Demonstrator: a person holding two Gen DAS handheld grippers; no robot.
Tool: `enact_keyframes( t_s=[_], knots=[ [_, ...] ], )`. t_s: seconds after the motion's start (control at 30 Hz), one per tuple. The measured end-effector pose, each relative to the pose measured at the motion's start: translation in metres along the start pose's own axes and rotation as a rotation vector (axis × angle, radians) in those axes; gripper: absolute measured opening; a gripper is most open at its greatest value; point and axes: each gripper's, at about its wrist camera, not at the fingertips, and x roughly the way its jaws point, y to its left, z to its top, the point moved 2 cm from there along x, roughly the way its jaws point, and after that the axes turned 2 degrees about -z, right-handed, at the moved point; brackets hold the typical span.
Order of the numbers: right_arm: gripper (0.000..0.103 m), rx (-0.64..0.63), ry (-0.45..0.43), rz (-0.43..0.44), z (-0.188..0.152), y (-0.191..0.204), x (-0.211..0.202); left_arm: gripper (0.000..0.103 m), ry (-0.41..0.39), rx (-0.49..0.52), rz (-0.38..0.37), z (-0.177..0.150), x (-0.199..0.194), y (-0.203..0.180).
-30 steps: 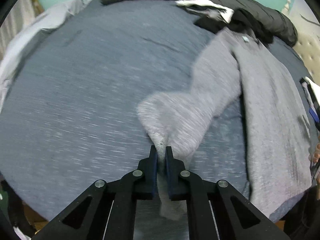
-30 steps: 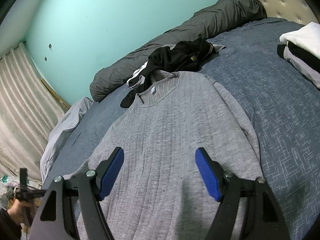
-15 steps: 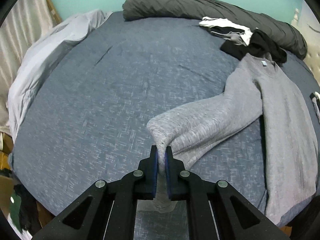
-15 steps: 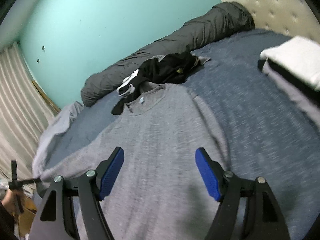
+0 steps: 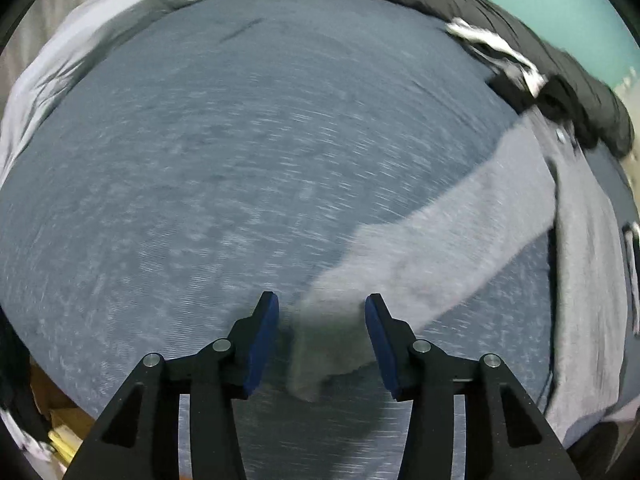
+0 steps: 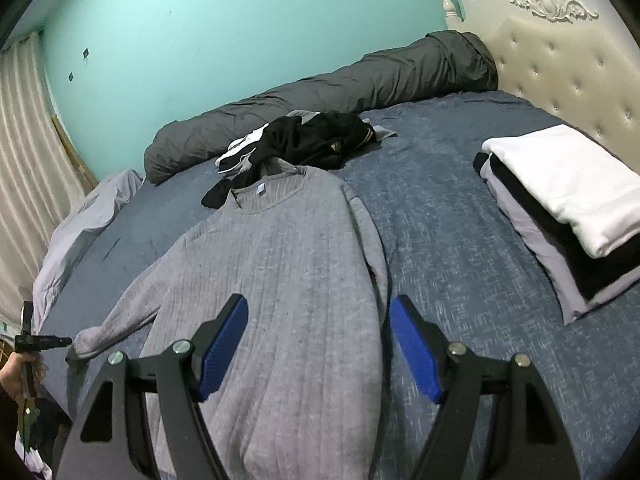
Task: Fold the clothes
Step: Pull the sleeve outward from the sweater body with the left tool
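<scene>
A grey ribbed sweater (image 6: 288, 280) lies flat, front up, on the blue bedspread (image 6: 460, 248), collar toward the wall. Its left sleeve (image 5: 440, 248) stretches out sideways across the bed, and the cuff (image 5: 324, 344) lies between the open jaws of my left gripper (image 5: 322, 312), which grips nothing. The left gripper also shows in the right wrist view (image 6: 44, 342), at the cuff's end. My right gripper (image 6: 318, 344) is open and empty, above the sweater's lower body.
A stack of folded clothes (image 6: 560, 208), white on top, sits at the right near the tufted headboard (image 6: 560, 64). A black garment pile (image 6: 312, 140) and a rolled dark duvet (image 6: 340, 88) lie by the teal wall. A pale sheet (image 6: 80, 232) bunches at the left edge.
My left gripper pulled the sleeve out sideways, then opened and let go of the cuff, which now lies on the bed. My right gripper stayed open and swung to the right.
</scene>
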Motion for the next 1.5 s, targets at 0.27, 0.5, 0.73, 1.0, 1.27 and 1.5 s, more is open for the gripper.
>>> enact_keyframes(
  t_s=[0.27,0.5,0.73,1.0,1.27,1.5],
  knots=[
    [0.075,-0.037,0.015,0.013,-0.007,0.017,-0.007,0.049,0.022,-0.002,-0.055,-0.025,0.01,0.014],
    [0.075,-0.043,0.006,0.029,-0.003,0.028,-0.012,0.022,0.019,0.105,-0.113,-0.042,0.01,-0.024],
    [0.075,-0.037,0.011,0.039,-0.005,0.028,-0.016,0.022,0.074,0.24,-0.166,-0.06,0.024,-0.069],
    [0.075,-0.013,0.006,0.029,-0.005,0.015,-0.021,0.039,-0.095,0.002,-0.207,-0.038,-0.014,-0.017],
    [0.075,0.008,0.011,0.033,-0.005,0.015,-0.02,0.04,-0.068,-0.111,-0.187,-0.046,0.008,0.009],
    [0.075,-0.014,0.017,0.04,-0.004,0.024,-0.018,0.057,-0.033,-0.085,-0.186,-0.051,0.033,-0.004]
  ],
)
